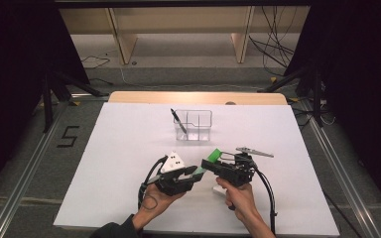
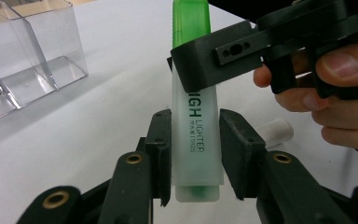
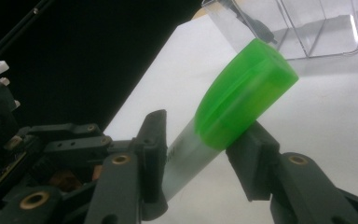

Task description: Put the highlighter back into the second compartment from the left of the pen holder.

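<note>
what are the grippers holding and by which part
Both hold one green highlighter: the left gripper clamps the translucent barrel near its tail end, and the right gripper grips the barrel just below the green cap.

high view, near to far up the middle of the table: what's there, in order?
person's hands → left gripper and right gripper, side by side, both on the green highlighter → bare white table → clear plastic organizer with a black pen leaning in it → wooden table edge.
</note>
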Motion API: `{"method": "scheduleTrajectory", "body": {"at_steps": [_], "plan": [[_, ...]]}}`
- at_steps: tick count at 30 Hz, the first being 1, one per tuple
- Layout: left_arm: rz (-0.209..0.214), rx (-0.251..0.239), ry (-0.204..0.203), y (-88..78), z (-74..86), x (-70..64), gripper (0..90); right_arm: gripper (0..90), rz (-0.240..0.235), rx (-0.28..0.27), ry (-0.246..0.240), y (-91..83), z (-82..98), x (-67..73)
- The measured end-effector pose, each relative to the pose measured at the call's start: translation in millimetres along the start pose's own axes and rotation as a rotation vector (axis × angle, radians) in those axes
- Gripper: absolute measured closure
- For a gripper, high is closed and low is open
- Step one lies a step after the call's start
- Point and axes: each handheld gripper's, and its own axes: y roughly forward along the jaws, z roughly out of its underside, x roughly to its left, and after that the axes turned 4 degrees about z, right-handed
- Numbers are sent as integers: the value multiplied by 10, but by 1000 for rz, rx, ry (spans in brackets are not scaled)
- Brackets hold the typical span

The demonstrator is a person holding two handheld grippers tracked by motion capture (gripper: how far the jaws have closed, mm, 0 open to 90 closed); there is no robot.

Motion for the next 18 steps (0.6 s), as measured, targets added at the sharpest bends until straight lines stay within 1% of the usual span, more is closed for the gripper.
{"method": "scheduleTrajectory", "body": {"at_steps": [3, 10, 13, 14, 16, 18], "plan": [[1, -3, 7, -6, 3, -12, 660, 621, -5, -3, 9, -2, -3, -1], [5, -9, 8, 10, 21, -38, 661, 678, -24, -10, 18, -14, -7, -5], [5, -21, 16, 21, 36, -47, 661, 722, -40, -17, 28, -31, -12, 2], [4, -31, 24, 26, 45, -50, 661, 734, -46, -18, 38, -37, -15, 11], [0, -44, 35, 34, 61, -52, 660, 754, -61, -23, 41, -47, -21, 20], [9, -49, 28, 36, 66, -47, 657, 758, -60, -27, 30, -52, -24, 27]]}}
